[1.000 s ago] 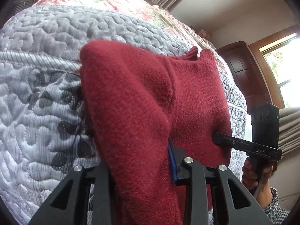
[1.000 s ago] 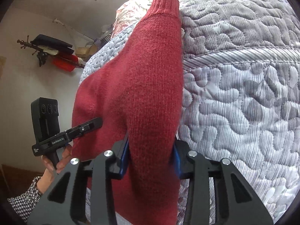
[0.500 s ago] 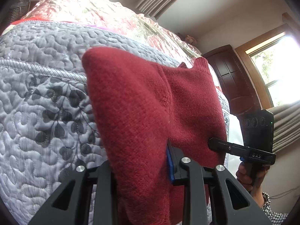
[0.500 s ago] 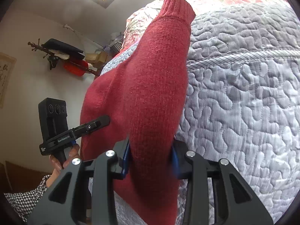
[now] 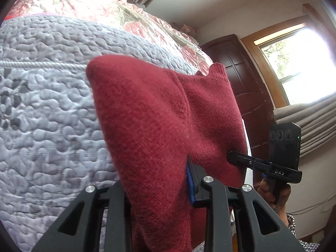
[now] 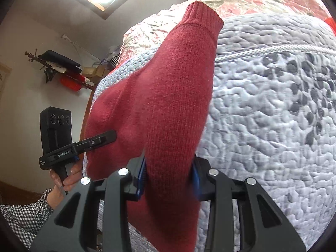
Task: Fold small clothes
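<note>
While 2 tools clamp red sweater [image 5: 159, 113] | left tool [image 5: 159, 187], right tool [image 6: 169, 174] | grey quilt [image 6: 273, 126] beneath (sweater blocks view)

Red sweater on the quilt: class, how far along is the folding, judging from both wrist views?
Done: both grippers are clamped on the red sweater. In hand: the left gripper and right gripper hold it above the grey quilt, a cuffed sleeve extended. Left: every fold; none shows.

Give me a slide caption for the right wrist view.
Right claw shut on the dark red knitted sweater, lifted over the grey quilted bedspread, with the left claw gripping alongside.
</note>
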